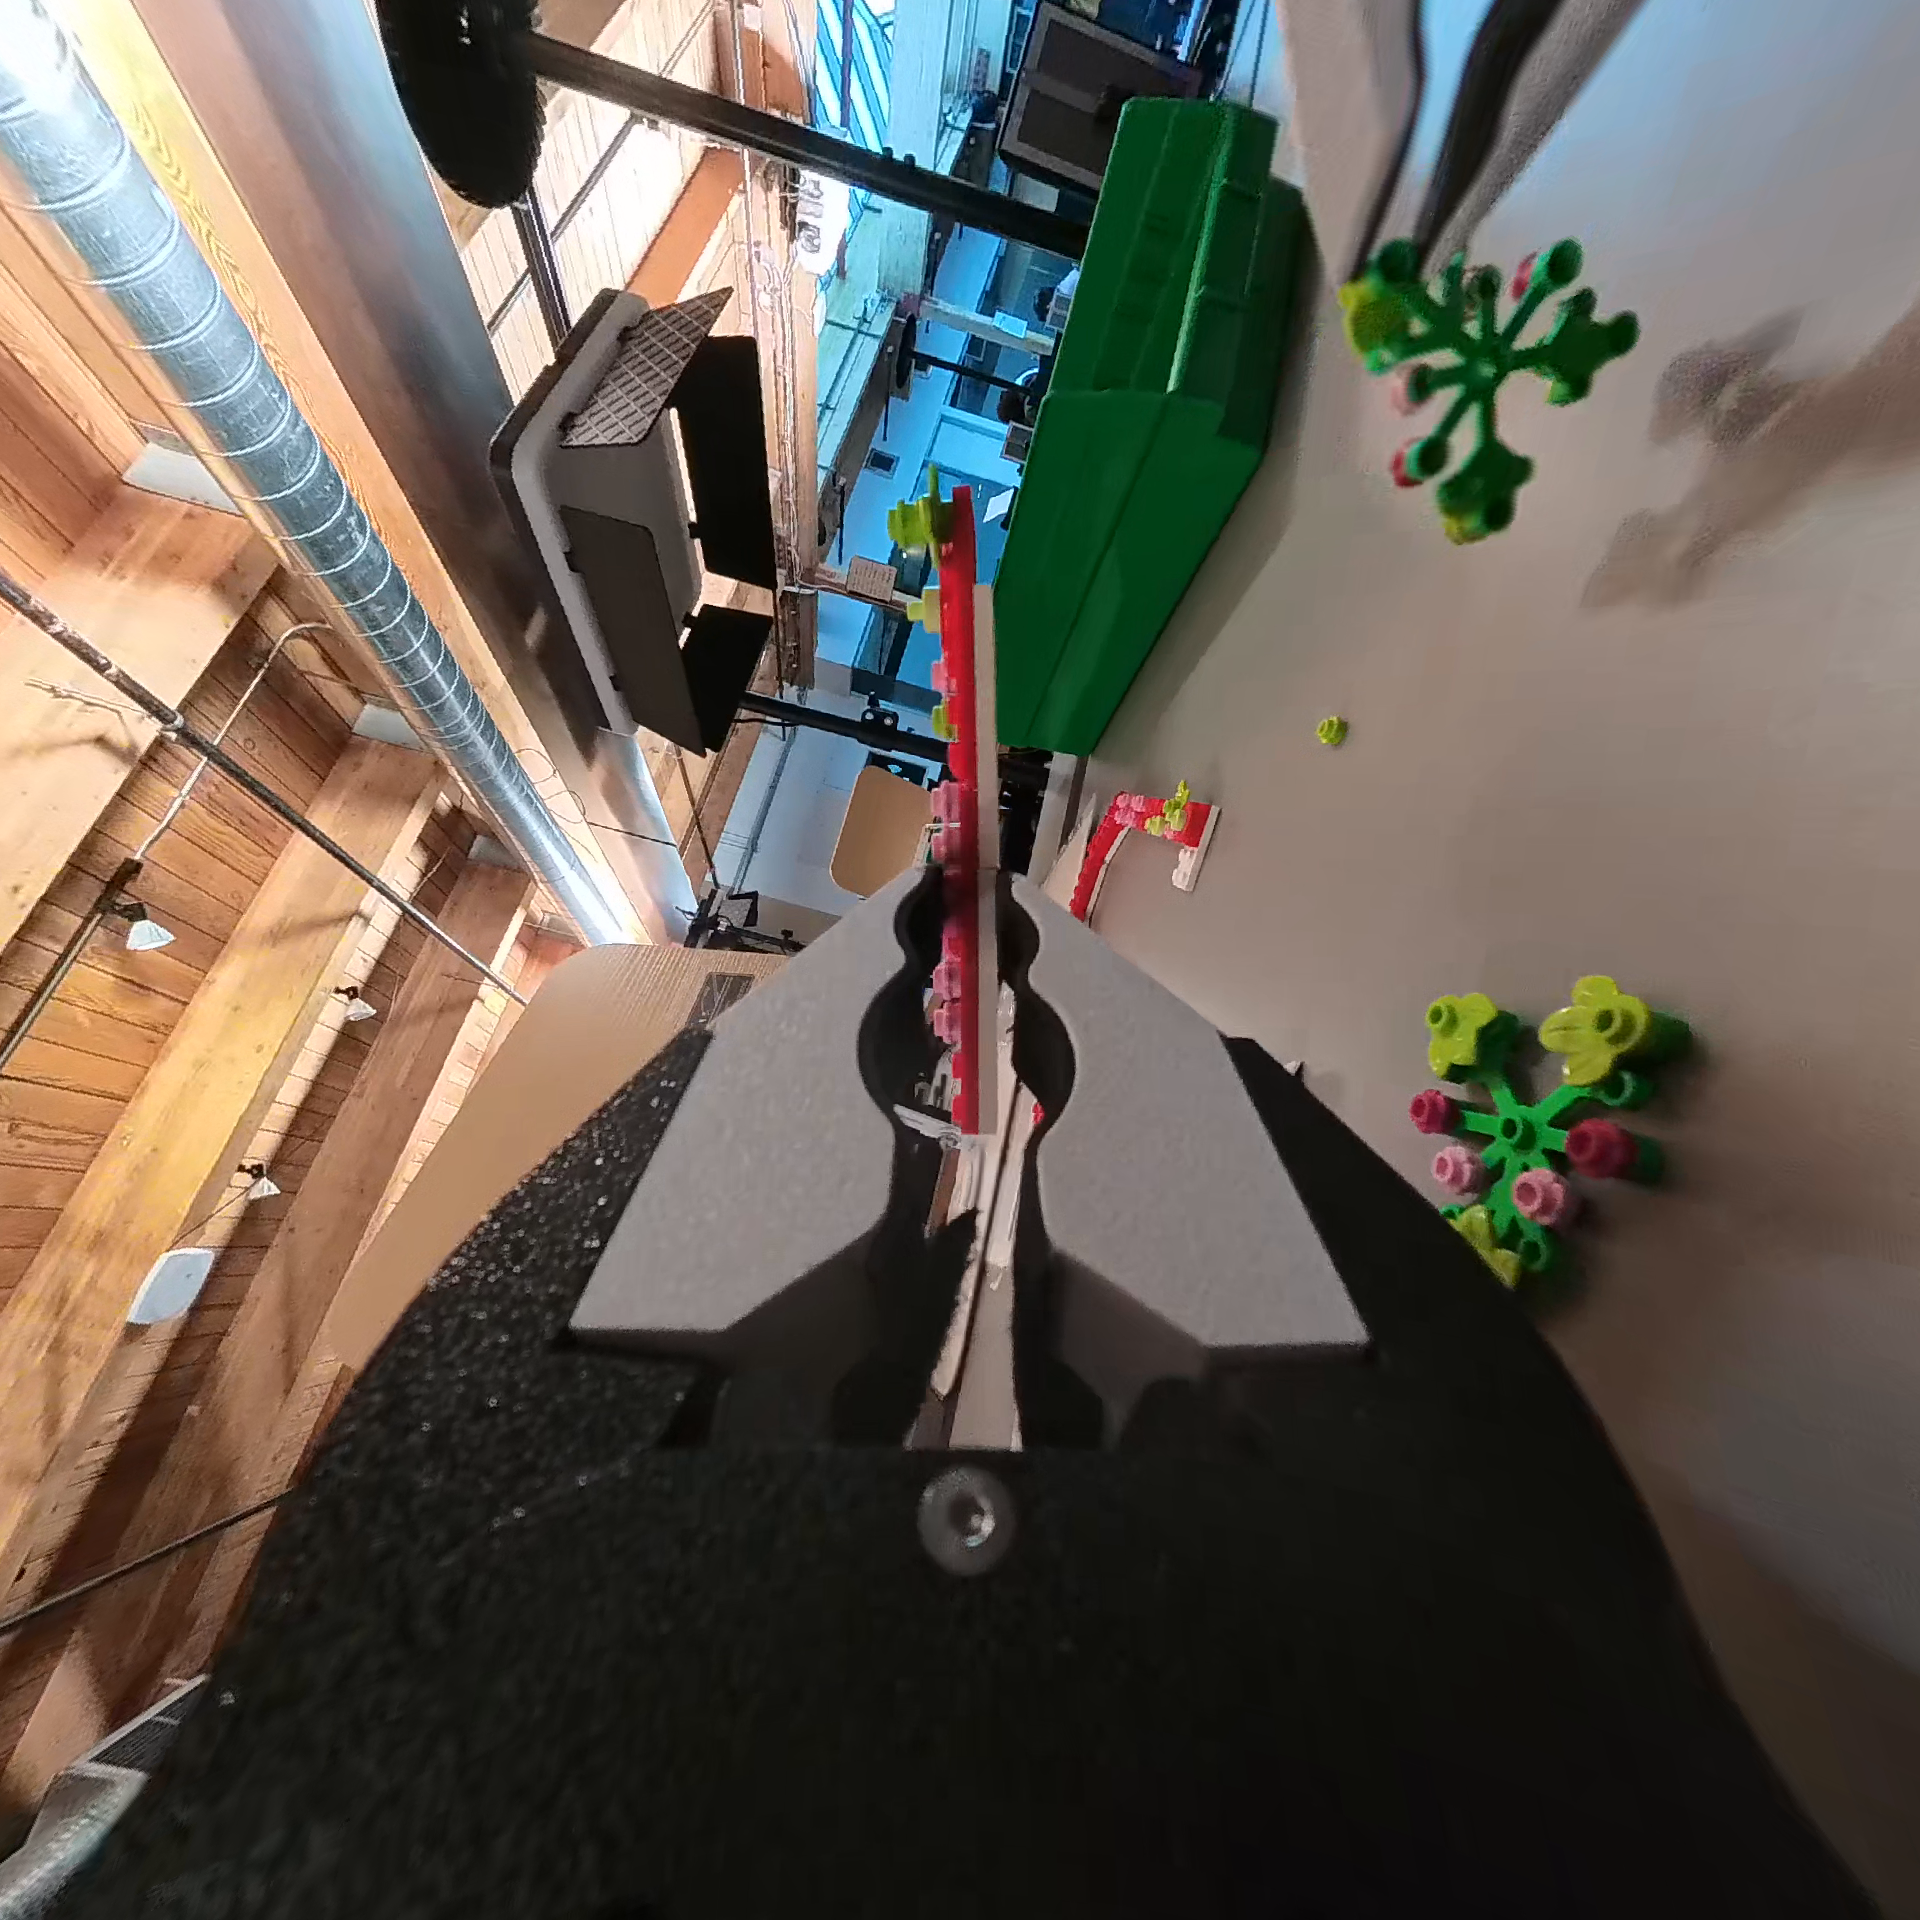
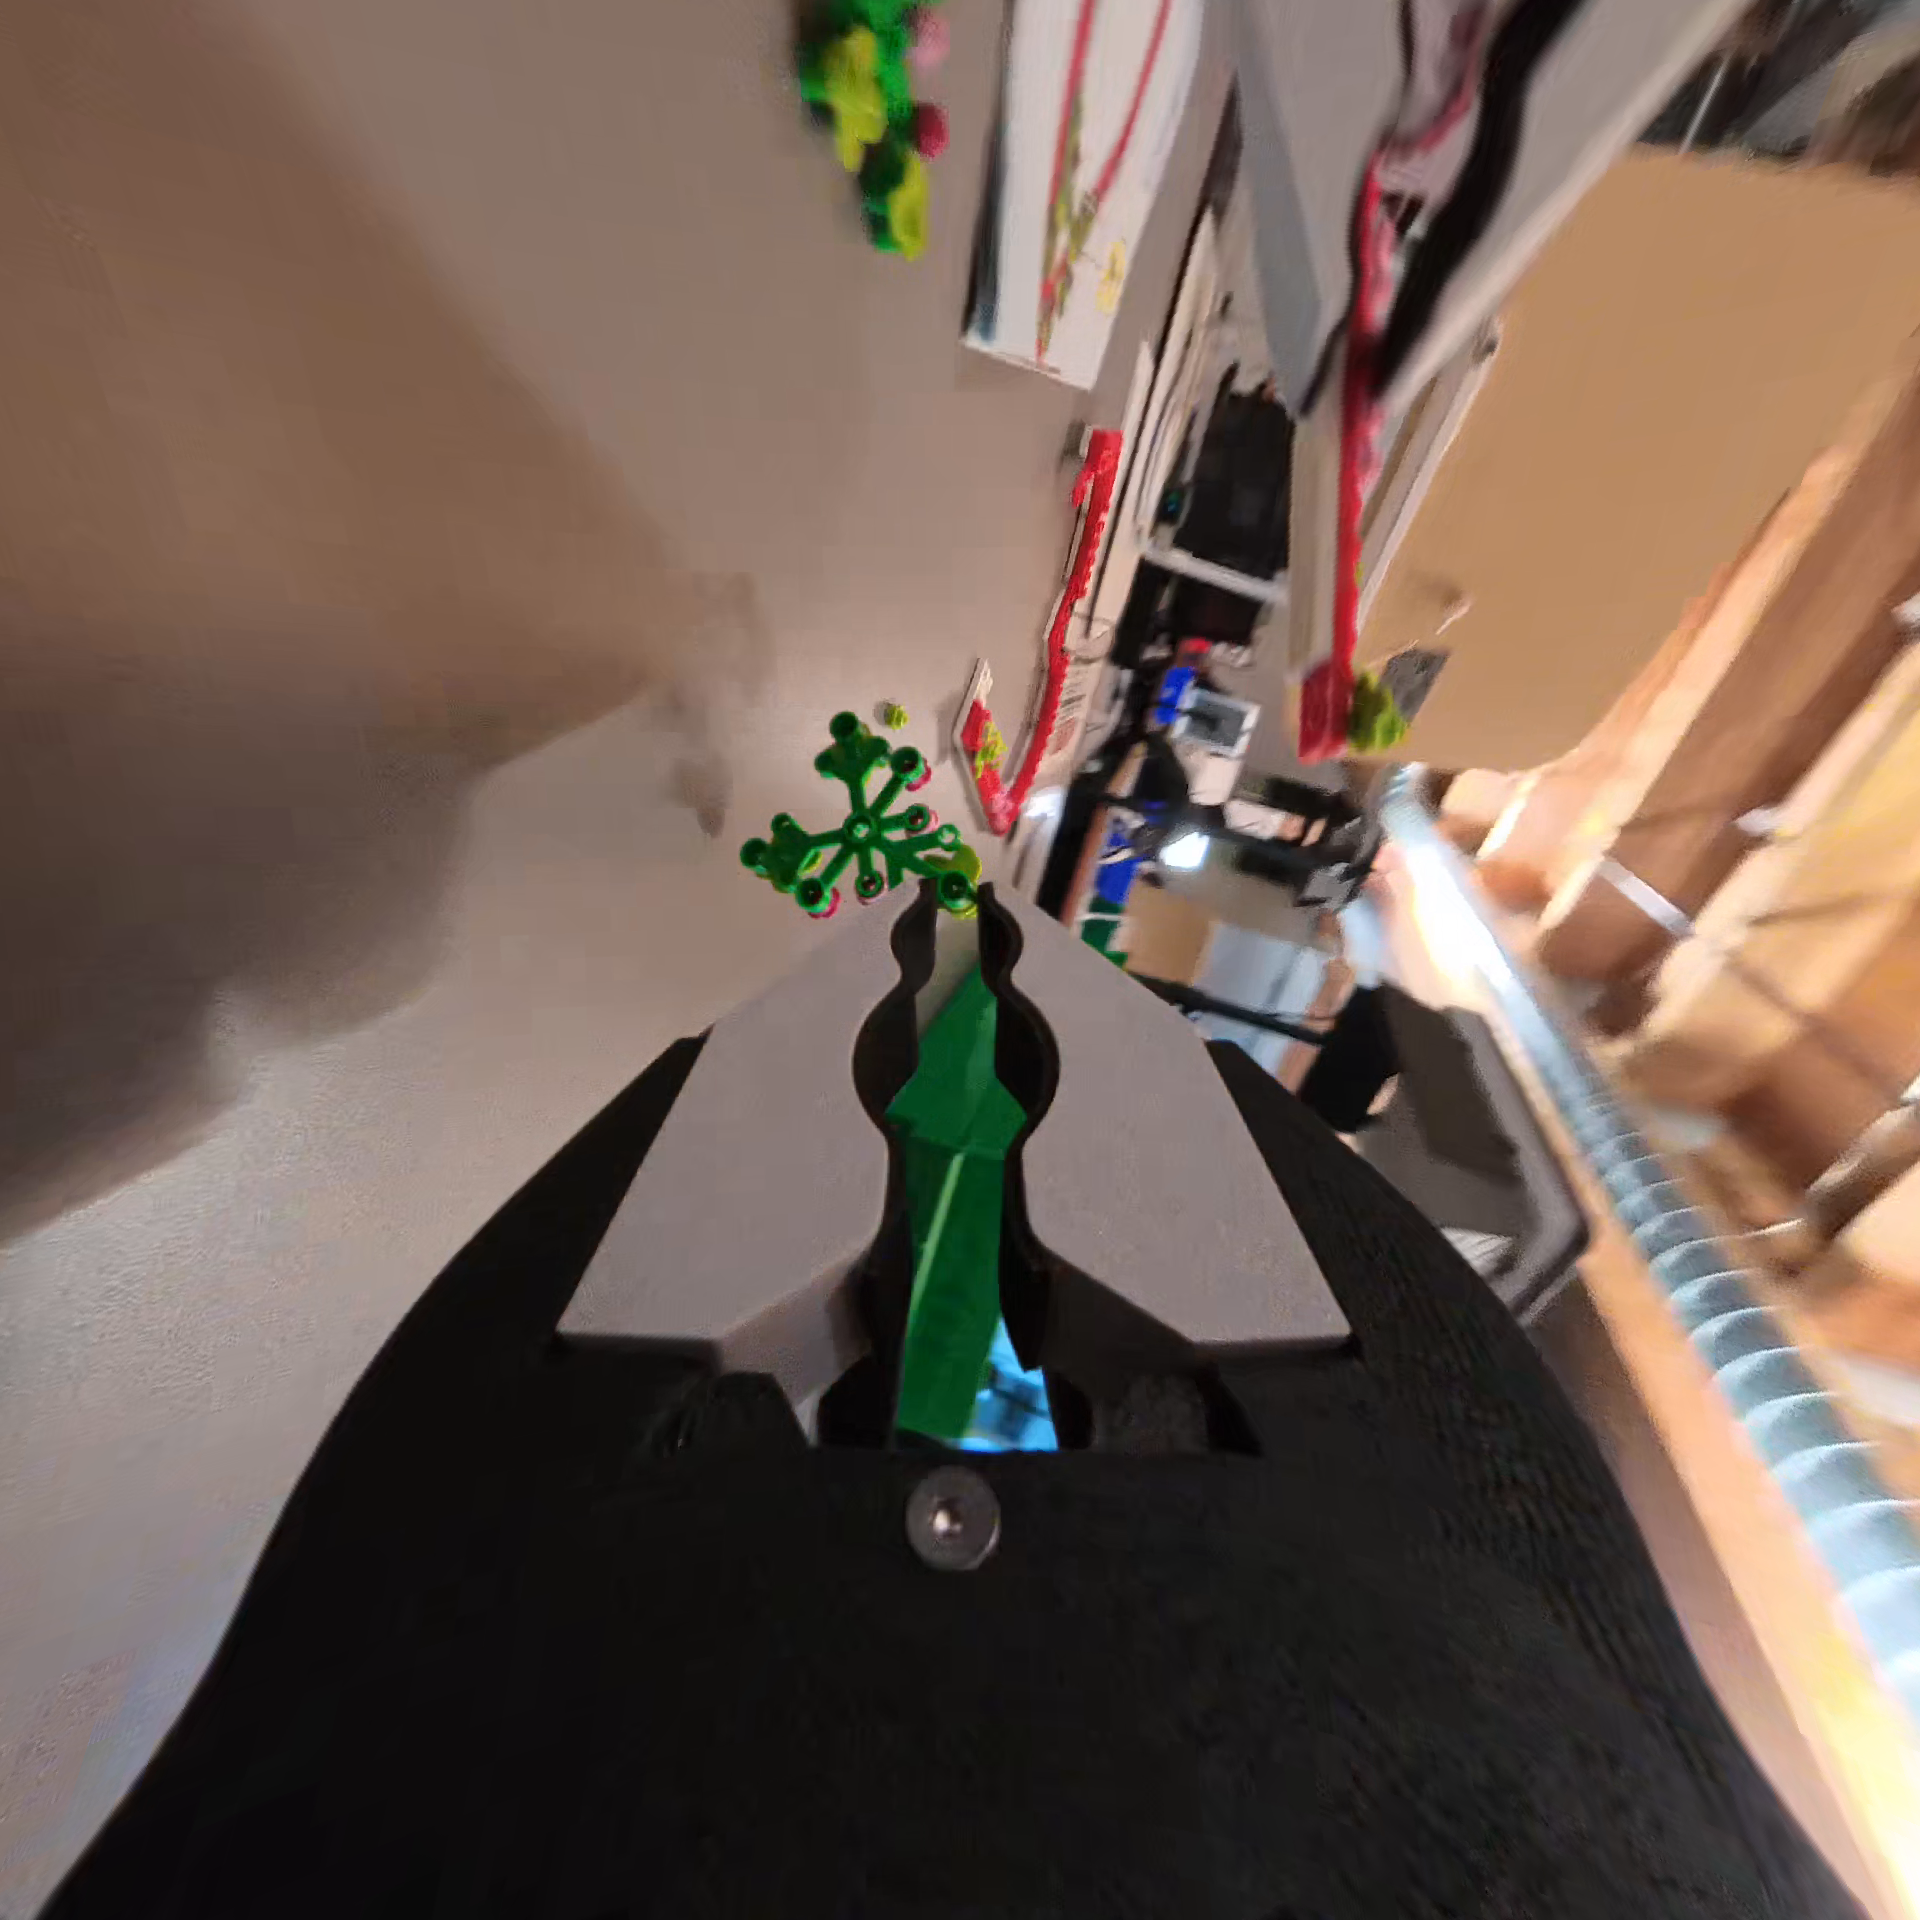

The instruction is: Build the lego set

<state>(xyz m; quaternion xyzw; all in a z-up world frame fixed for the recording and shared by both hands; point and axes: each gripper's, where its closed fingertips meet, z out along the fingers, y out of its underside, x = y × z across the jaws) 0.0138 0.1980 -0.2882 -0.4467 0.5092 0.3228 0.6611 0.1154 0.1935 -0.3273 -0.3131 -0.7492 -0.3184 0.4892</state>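
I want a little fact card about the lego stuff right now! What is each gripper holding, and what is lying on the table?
left gripper: shut on a flat red and white lego piece seen edge-on, with pink and lime flower studs
right gripper: shut on a green leaf sprig with pink studs, gripped at one tip
on the table: a flowered green sprig, a small red and white build, one loose lime stud
behind: green bin
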